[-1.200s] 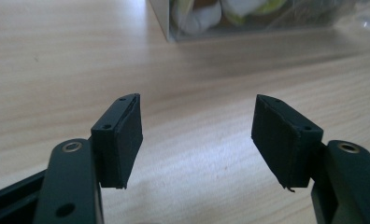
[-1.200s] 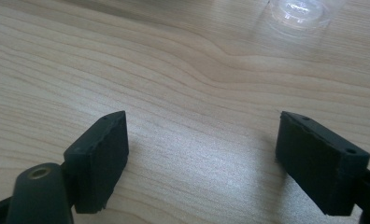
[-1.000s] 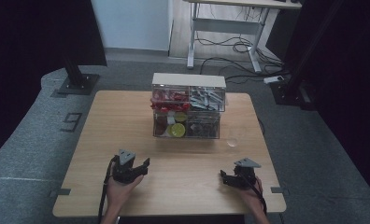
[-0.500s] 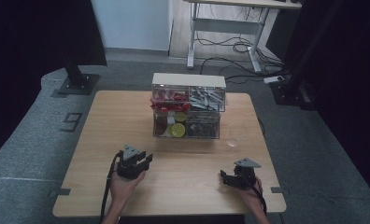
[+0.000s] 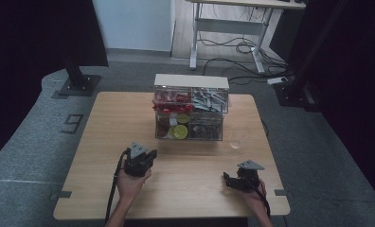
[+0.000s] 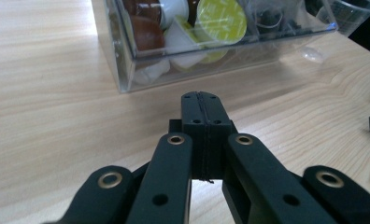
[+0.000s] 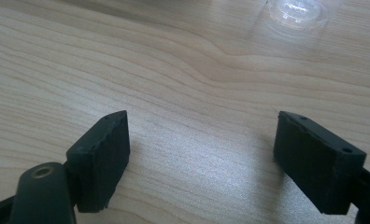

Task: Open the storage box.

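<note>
Your wooden table (image 5: 105, 142) runs off the bottom of the high view, so its near edge and most of your forearms are cut away. On it, toward the far side, stands the clear organizer box (image 5: 190, 106), two tiers high with a pale lid. From above its contents blur together: red items in the upper left compartment, pale grey sticks or packets in the upper right, something dark in the lower right that you cannot identify. The left gripper view settles the lower left compartment (image 6: 127, 60): coffee capsules, brown and white ones piled around a lime-green capsule (image 6: 220, 18), though the top of that box is cropped there.

Just right of the box, near the table's right edge, stands a clear plastic cup (image 5: 236, 139), faint from above and clipped at the frame's top in the right gripper view (image 7: 300, 9). It looks empty, though you cannot be sure.

Your left gripper (image 5: 143, 158) hangs just short of the box front, pointed at the capsule compartment; its jaws have just been closing and now meet flush with nothing between them (image 6: 202, 112). Your right gripper (image 5: 233, 179) sits low over bare wood, well apart from the cup, its pads (image 7: 103, 149) spread wide on nothing.
</note>
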